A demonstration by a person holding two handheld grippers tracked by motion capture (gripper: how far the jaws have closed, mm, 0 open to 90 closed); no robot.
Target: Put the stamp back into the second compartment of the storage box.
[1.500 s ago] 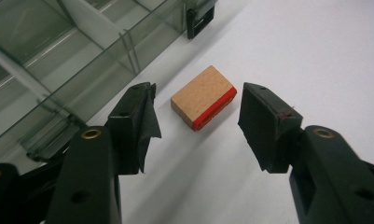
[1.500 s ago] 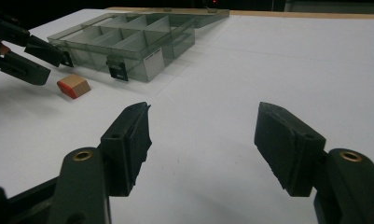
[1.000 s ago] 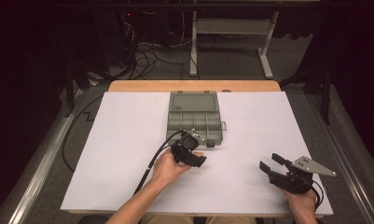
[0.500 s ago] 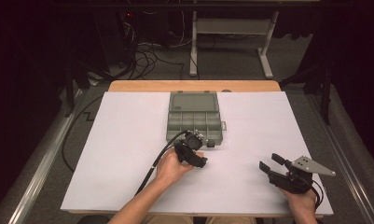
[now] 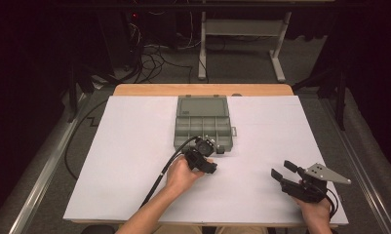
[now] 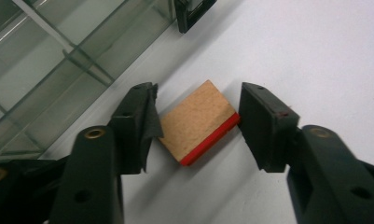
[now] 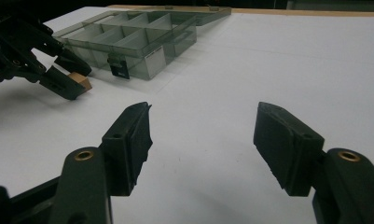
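A small wooden block with one red edge lies flat on the white sheet just in front of an open grey compartment box. My left gripper is open and straddles the block closely, each pad at an opposite corner of it. In the high view the left gripper sits at the box's near edge, by the black latch. My right gripper is open and holds nothing. It rests near the table's front right. From the right gripper view the block shows at the left gripper's jaw tips.
The box has several clear compartments and its lid folded back. White paper covers the table, with bare wood at the far edge. A cable trails from the left gripper. A desk frame stands beyond the table.
The left hand and gripper have shifted slightly forward, toward the box's near edge. The right gripper has stayed where it was.
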